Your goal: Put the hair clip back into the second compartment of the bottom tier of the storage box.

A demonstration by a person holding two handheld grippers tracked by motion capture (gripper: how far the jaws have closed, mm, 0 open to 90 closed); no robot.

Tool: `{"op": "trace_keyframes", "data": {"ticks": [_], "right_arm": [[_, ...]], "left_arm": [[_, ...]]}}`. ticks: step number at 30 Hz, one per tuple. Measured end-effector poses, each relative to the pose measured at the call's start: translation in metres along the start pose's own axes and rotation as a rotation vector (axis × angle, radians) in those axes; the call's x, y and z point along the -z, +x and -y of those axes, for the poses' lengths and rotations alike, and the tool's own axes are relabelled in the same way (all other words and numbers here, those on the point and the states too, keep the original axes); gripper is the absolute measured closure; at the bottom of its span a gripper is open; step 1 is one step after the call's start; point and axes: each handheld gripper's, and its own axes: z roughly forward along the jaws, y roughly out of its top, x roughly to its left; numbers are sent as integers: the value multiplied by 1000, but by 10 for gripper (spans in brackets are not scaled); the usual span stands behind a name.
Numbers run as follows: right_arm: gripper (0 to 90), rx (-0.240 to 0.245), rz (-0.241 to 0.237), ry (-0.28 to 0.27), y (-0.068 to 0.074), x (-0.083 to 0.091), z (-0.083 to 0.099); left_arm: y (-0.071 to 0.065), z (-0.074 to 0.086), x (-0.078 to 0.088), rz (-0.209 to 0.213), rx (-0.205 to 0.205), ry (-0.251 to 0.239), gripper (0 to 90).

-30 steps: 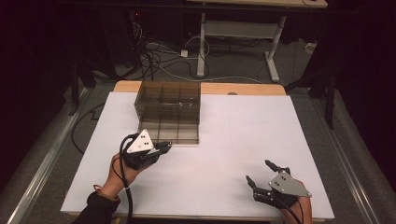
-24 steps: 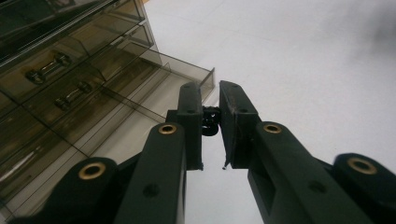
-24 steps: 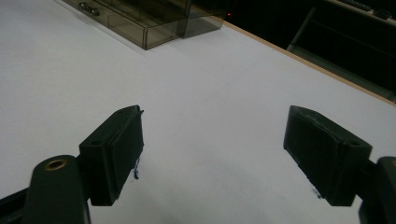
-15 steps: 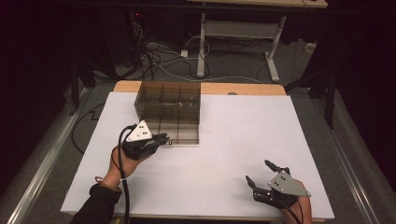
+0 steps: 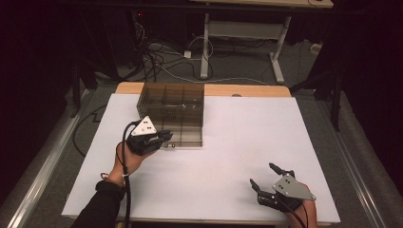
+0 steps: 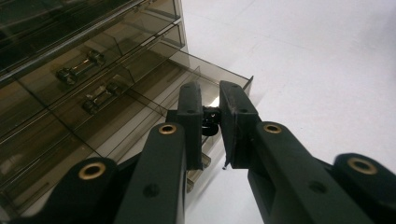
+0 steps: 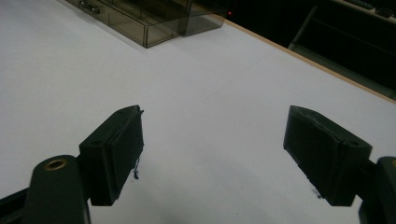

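Smoked plastic made up the small drawer cabinet [image 5: 172, 111] that stood toward the far left of the white table [image 5: 247, 142]. Its front faced the person, and the lowest drawer [image 6: 187, 88] stuck out a little way from the front. The left gripper [image 5: 164, 137] was right up against it. In the left gripper view, its two black jaws were pinched nearly together on the drawer's small dark handle [image 6: 210, 122], which sat in the narrow gap between the pads. Just beyond the jaw tips ran the drawer's clear front edge; off to one side of them, two closed drawers showed metal bar handles [image 6: 80, 69] through the tinted fronts. Bare white table lay on the other side of the jaws, with nothing in the way of the drawer.

The right gripper [image 5: 267, 176] rested well apart from all this, near the table's near right corner, its jaws spread wide with nothing between them but tabletop. In the right gripper view, the cabinet showed far ahead of the tips and to the left, and the wooden edge of the table [image 7: 299, 53] ran off to the right. Behind the table, loose cables [image 5: 161, 61] lay on the floor by the legs of another desk [image 5: 205, 47].
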Motion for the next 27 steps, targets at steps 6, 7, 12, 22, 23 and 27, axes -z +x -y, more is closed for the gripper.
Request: {"op": "trace_keyframes", "data": {"ticks": [6, 7, 12, 22, 23, 27], "right_arm": [[200, -5, 2, 1, 0, 0, 0], [200, -1, 3, 1, -1, 0, 1], [200, -1, 7, 3, -1, -1, 1], [200, -1, 13, 2, 1, -1, 0], [200, -1, 13, 3, 1, -1, 0], [200, -1, 13, 3, 0, -1, 0]], "left_arm": [[8, 0, -10, -17, 5, 8, 775], [9, 0, -11, -18, 7, 9, 775], [15, 0, -18, -28, 3, 16, 775], [21, 5, -31, -46, -7, 28, 775], [21, 6, -32, -47, -7, 27, 775], [24, 8, -35, -54, -11, 34, 774]]}}
